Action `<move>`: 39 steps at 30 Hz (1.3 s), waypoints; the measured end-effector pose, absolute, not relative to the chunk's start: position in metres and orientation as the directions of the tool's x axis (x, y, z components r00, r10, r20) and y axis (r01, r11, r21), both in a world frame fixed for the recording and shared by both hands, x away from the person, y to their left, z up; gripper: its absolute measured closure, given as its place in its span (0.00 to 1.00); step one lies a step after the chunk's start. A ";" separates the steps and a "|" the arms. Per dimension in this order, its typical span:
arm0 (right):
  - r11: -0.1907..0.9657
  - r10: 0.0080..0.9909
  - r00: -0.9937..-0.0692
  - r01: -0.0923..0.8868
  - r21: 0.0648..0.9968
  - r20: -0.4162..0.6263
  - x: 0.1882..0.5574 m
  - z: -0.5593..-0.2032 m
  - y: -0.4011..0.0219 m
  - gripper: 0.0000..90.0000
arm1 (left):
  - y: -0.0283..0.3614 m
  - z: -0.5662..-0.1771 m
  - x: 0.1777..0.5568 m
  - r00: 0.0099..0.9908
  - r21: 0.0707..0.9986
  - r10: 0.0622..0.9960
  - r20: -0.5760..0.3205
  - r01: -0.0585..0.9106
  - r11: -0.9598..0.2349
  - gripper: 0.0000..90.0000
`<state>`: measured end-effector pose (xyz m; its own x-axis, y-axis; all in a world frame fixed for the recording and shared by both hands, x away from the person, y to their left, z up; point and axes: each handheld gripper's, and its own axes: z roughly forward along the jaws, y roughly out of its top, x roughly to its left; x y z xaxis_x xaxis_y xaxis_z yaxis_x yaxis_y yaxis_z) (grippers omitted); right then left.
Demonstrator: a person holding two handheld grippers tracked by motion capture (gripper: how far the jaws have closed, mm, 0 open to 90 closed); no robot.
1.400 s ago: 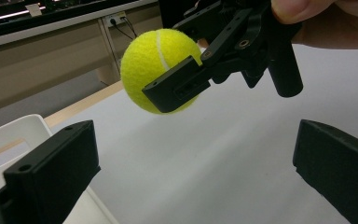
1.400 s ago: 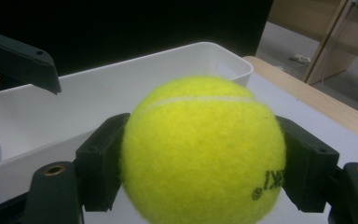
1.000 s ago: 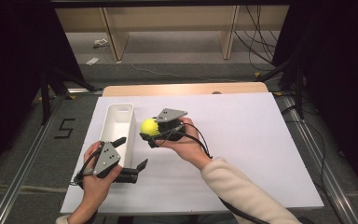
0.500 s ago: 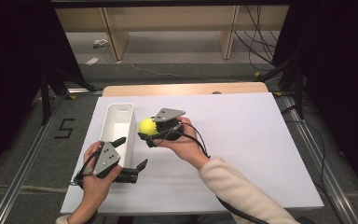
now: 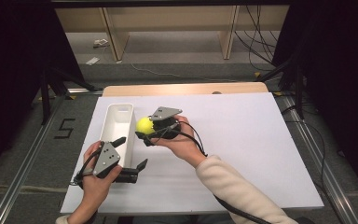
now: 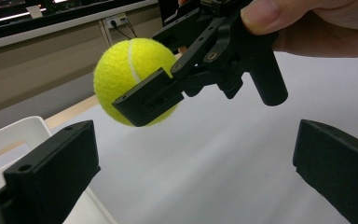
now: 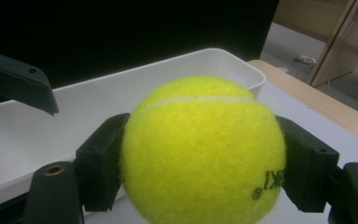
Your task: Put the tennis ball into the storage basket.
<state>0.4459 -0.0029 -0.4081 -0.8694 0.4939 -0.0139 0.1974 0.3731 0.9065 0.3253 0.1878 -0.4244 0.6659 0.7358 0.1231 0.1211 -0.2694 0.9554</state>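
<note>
The right hand-held gripper (image 5: pixel 145 133) is clamping a yellow tennis ball (image 5: pixel 144 124) between its two black jaws, one jaw pressing on each side of the ball. The ball is hanging in the air above the white worktop (image 5: pixel 242 140), just beside the right-hand long wall of a white plastic bin (image 5: pixel 127 122), and is not touching either of them. In the right gripper view the ball (image 7: pixel 200 149) is sitting squarely between the jaws, with a white seam curving across its top and some black printed letters showing low on its right side; the bin (image 7: pixel 121 93) is lying just behind and below it.

The left hand-held gripper (image 5: pixel 129 153) is being held low at the near end of the bin, its jaws spread wide with nothing between them; one jaw is reaching over the bin's near end while the other is lying over the worktop. In the left gripper view those two jaws are standing far apart at the bottom corners, and the ball (image 6: pixel 121 74) is showing farther off, pinched in the right hand-held gripper (image 6: pixel 149 95), with the person's fingers (image 6: pixel 307 23) wrapping round that gripper's body from the top.

The person's right sleeve (image 5: pixel 233 191) is cream-coloured and is coming in from the bottom of the high view.
</note>
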 end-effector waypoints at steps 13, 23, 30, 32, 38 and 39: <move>0.380 0.495 -0.869 0.200 0.903 -0.017 0.448 -0.408 0.000 0.30 | 0.187 -0.424 0.325 0.668 0.955 0.734 0.123 0.122 -0.271 0.00; 0.385 0.496 -0.868 0.196 0.902 -0.023 0.450 -0.406 0.003 0.30 | 0.187 -0.424 0.325 0.667 0.955 0.735 0.122 0.122 -0.269 0.00; 0.389 0.496 -0.868 0.200 0.899 -0.021 0.452 -0.405 0.005 0.30 | 0.187 -0.424 0.325 0.667 0.955 0.734 0.125 0.119 -0.270 0.00; 0.388 0.497 -0.868 0.202 0.899 -0.019 0.452 -0.405 0.005 0.30 | 0.187 -0.424 0.325 0.668 0.956 0.734 0.124 0.118 -0.270 0.00; 0.383 0.500 -0.866 0.208 0.900 -0.013 0.454 -0.406 0.006 0.30 | 0.187 -0.424 0.325 0.669 0.956 0.733 0.124 0.119 -0.270 0.00; 0.383 0.500 -0.866 0.208 0.900 -0.013 0.454 -0.406 0.006 0.30 | 0.187 -0.424 0.325 0.668 0.956 0.734 0.123 0.119 -0.270 0.00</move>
<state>0.4544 0.0058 -0.4060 -0.8660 0.4998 -0.0129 0.2076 0.3831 0.9001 0.3247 0.1871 -0.4242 0.6682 0.7337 0.1234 0.1195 -0.2695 0.9556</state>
